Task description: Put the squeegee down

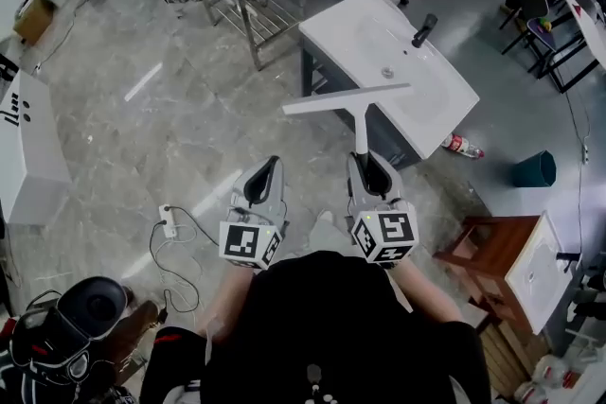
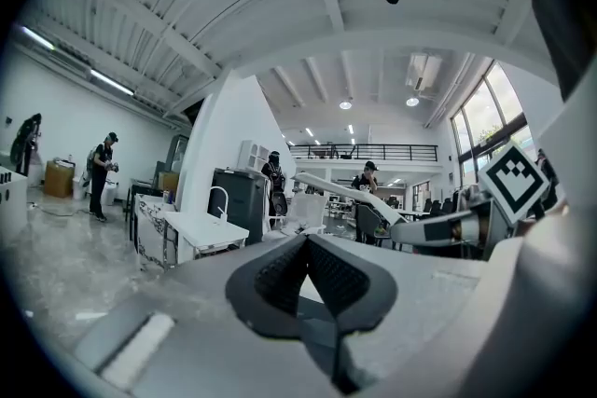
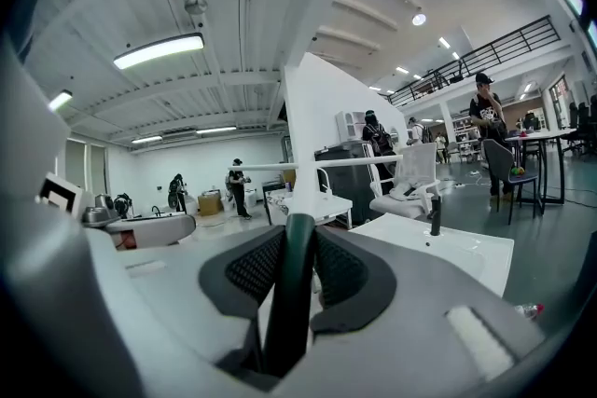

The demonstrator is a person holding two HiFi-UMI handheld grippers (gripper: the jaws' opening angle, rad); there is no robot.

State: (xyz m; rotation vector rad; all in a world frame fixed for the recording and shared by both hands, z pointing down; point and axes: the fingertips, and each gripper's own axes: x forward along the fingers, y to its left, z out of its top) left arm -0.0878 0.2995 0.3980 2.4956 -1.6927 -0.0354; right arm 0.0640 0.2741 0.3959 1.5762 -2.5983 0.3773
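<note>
Squeegee (image 1: pixel 352 99) up in the air, and we have it firmly in the right claw (image 1: pixel 364 164). In the head view its long pale blade lies crosswise, well out ahead of the claw's tips. The slim handle runs straight back from the blade's middle and in between the jaws.

We check the right gripper view. There the dark green handle of the squeegee (image 3: pixel 291 284) stands right between the two black ribbed pads. Both pads press on it from either side, so the right claw (image 3: pixel 297 242) is closed on the handle, narrow but not fully together. Beyond the tips we see the blade as a thin white bar running level across the picture, touching nothing.

Under the blade in the head view lies the near left corner of the white sink worktop (image 1: pixel 445 99), with its black tap (image 1: pixel 423 29) at the far side. The blade's right end shows over that worktop and its left end shows over the grey marble floor (image 1: pixel 142 128). We cannot tell how high it hangs above the surface. The squeegee is not down.

Over to the left claw (image 1: pixel 268 167), which sits beside the right one, apart from it and level with it. In the left gripper view the left claw (image 2: pixel 306 242) has its tips drawn together and nothing between the pads. At that view's right edge we catch the squeegee's handle and blade, well clear of these jaws.
</note>
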